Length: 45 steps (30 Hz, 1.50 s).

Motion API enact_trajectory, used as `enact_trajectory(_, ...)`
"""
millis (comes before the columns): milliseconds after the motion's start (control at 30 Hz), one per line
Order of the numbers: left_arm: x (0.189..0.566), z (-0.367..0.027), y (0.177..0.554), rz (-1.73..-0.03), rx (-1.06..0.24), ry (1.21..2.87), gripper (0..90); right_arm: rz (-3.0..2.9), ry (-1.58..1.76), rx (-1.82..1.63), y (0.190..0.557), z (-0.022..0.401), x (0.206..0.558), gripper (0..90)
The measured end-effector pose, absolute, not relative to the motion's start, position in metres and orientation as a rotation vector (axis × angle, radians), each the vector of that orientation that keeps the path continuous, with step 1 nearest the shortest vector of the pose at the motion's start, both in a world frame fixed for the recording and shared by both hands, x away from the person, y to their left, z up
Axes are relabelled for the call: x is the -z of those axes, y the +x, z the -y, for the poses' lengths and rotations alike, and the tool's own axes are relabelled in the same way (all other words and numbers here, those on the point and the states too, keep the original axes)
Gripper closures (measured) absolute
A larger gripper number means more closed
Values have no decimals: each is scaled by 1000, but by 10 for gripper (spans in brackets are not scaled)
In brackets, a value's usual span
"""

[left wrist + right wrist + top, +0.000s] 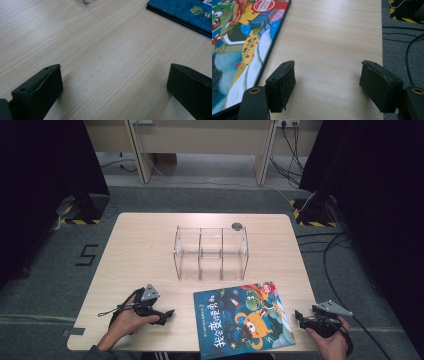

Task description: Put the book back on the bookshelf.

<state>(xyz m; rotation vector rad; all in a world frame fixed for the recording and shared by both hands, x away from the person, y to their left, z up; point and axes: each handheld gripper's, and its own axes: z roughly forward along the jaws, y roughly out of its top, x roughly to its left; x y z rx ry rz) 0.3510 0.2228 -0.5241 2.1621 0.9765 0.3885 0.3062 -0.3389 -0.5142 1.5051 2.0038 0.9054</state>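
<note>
1. High view showed a children's picture book (pixel 244 320) lying flat and face up at the near edge of the wooden table (pixel 145 245), between the two hands and a little skewed to the table edge.
2. Just beyond the book stood a clear acrylic rack (pixel 211 252) with upright dividers forming slots; it held nothing.
3. At the book's left, the left gripper (pixel 167 314) rested low over the table with its jaws spread wide and only bare wood between them, as the left gripper view also showed (pixel 113 82); the book's corner (pixel 182 12) lay ahead and to one side, apart from it.
4. By the book's right edge, the right gripper (pixel 298 316) had its jaws apart too, with nothing between them (pixel 327 82); the book's edge (pixel 249 50) lay just beside one jaw.
5. I judged the book to be thin, light and fairly stiff, with a glossy cover likely to slip under the pads.
6. Lying flush on the table, it offered no gap, so an edge would need lifting or sliding past the table's rim first.
7. A hold across the cover near the spine or a long edge seemed best; a grip at one corner might let it sag or swing.
</note>
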Motion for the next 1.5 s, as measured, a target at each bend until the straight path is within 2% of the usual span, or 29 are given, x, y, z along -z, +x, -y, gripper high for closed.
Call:
enact_trajectory(367, 520, -208, 342, -985, -363, 2195, 2, -2025, 1532, -965, 306, 336, 512, 319)
enact_trajectory(500, 518, -199, 336, -965, -324, 2176, 60, -2042, 1508, -1003, 305, 332, 510, 320)
enact_trajectory(533, 517, -192, 332, -952, -284, 2157, 123, -2055, 1497, -1039, 305, 329, 509, 320)
enact_trajectory(567, 517, -192, 332, -952, -284, 2157, 139, -2055, 1497, -1039, 305, 329, 509, 320)
enact_trajectory(700, 515, -175, 323, -934, -149, 2107, 145, -2076, 1487, -1071, 305, 325, 508, 320)
enact_trajectory(1233, 514, -140, 309, -880, -18, 2089, 210, -2162, 1512, -1195, 305, 313, 509, 341)
enact_trajectory(1500, 515, -131, 308, -867, -20, 2080, 217, -2203, 1554, -1291, 309, 306, 513, 375)
